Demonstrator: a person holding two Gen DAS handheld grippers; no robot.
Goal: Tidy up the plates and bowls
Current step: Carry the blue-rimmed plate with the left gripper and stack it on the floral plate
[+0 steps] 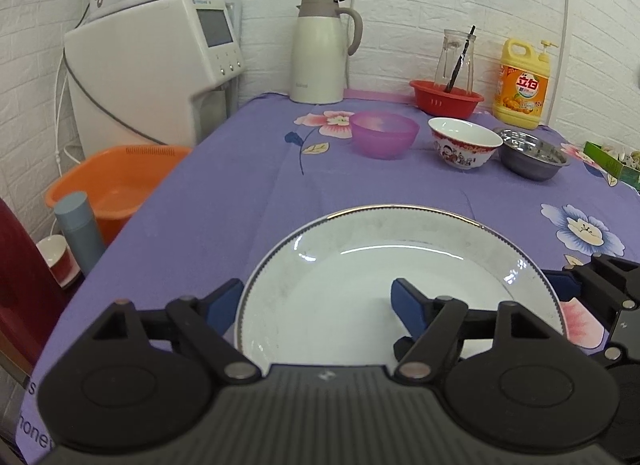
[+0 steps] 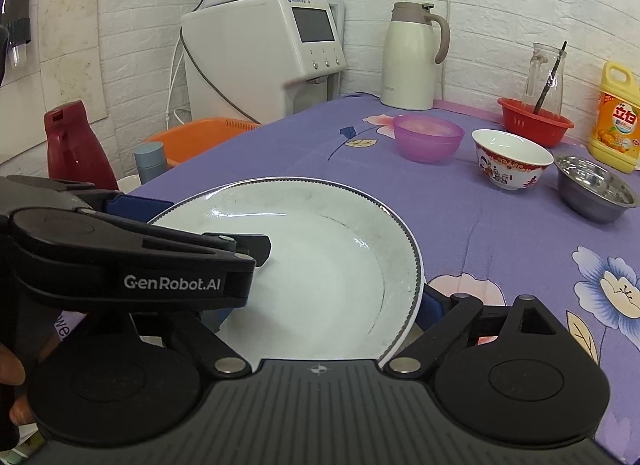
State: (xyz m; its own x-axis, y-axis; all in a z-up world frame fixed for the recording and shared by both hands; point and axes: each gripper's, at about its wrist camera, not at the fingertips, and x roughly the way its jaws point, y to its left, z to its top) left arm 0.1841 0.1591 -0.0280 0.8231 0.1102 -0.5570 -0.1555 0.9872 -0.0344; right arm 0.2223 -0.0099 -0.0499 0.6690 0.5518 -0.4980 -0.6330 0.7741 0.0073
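On the purple flowered surface (image 1: 248,169) a white plate (image 1: 360,265) with a dark beaded rim lies empty at the near edge. Farther back three bowls are set in a row: a purple plastic bowl (image 1: 385,133), a patterned ceramic bowl (image 1: 464,143) and a steel bowl (image 1: 534,153), all seen to be empty. Behind them a red basket (image 1: 446,99) holds a glass carafe (image 1: 456,55) with a dark stick inside, flanked by a cream thermos jug (image 1: 320,53) and a yellow detergent bottle (image 1: 520,85). The left claw (image 1: 316,301) is held open over the plate's left rim, one blue pad outside the rim and the other above the plate's well, neither pressed against it. The right claw (image 2: 320,305) straddles the plate's right rim, one blue finger (image 2: 434,303) seen just outside it; the other finger is hidden behind the left claw, so its grip cannot be told. An orange basin (image 1: 116,181) beside the surface is partly cut off by its edge.
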